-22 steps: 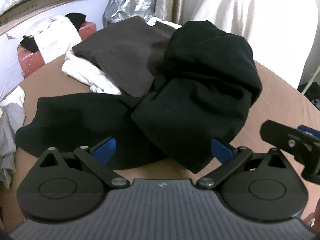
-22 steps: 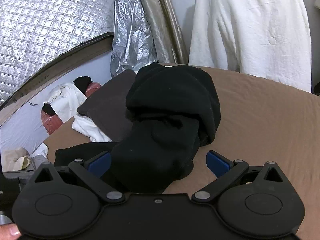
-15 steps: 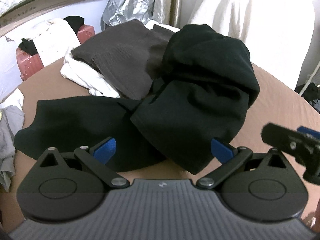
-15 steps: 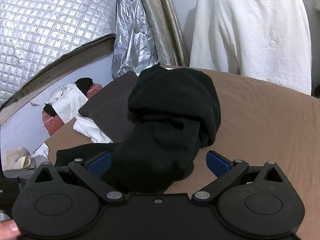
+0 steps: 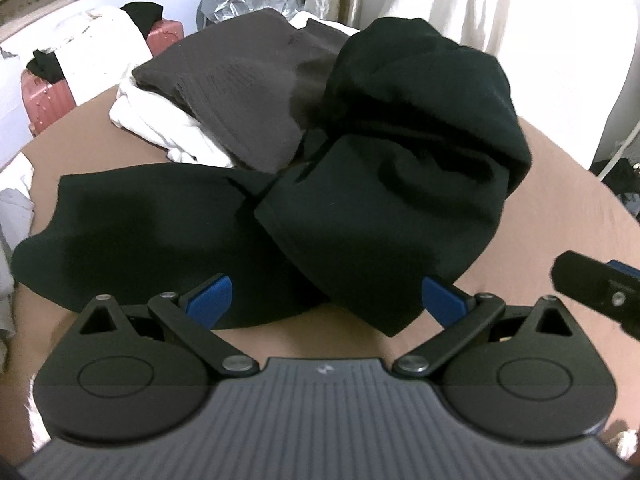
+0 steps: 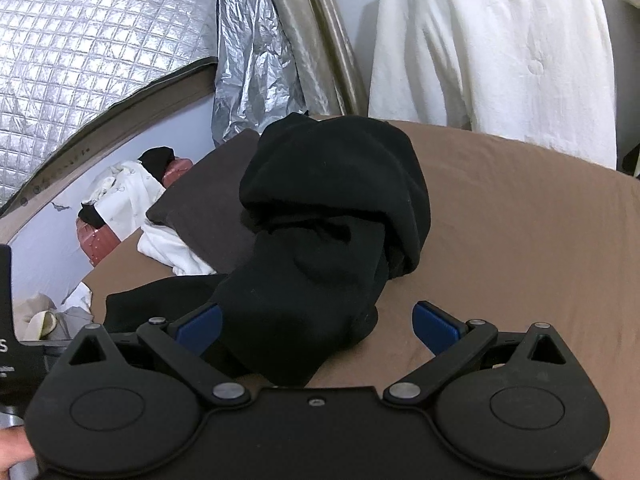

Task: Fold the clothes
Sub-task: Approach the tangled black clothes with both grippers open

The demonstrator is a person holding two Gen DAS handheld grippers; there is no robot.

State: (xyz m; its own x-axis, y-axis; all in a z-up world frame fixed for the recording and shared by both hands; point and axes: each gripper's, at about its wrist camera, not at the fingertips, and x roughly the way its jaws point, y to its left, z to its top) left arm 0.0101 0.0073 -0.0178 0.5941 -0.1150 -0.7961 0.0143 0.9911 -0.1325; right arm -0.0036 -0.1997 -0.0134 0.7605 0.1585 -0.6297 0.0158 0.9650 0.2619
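A bunched black garment [image 5: 400, 184] [image 6: 332, 220] lies in a heap on the brown bed sheet [image 6: 520, 240], with one flat part [image 5: 140, 232] spread to the left. My left gripper [image 5: 326, 300] hovers open just above its near edge, blue pads wide apart and nothing pinched between them. My right gripper [image 6: 318, 322] is also open over the heap's near corner, pads clear of the cloth. A piece of the right gripper [image 5: 596, 288] shows at the right edge of the left wrist view.
A folded dark grey garment [image 5: 240, 92] lies on white cloth [image 5: 160, 124] behind the black heap. A pink suitcase [image 5: 48, 96] with clothes on it stands beyond the bed. White fabric [image 6: 500, 48] hangs at the back right, silver foil [image 6: 100, 32] at the back left.
Both grippers have edged forward and slightly lower toward the black garment, which looks a little larger in both views. Jaws stayed wide; the clothes have not moved.
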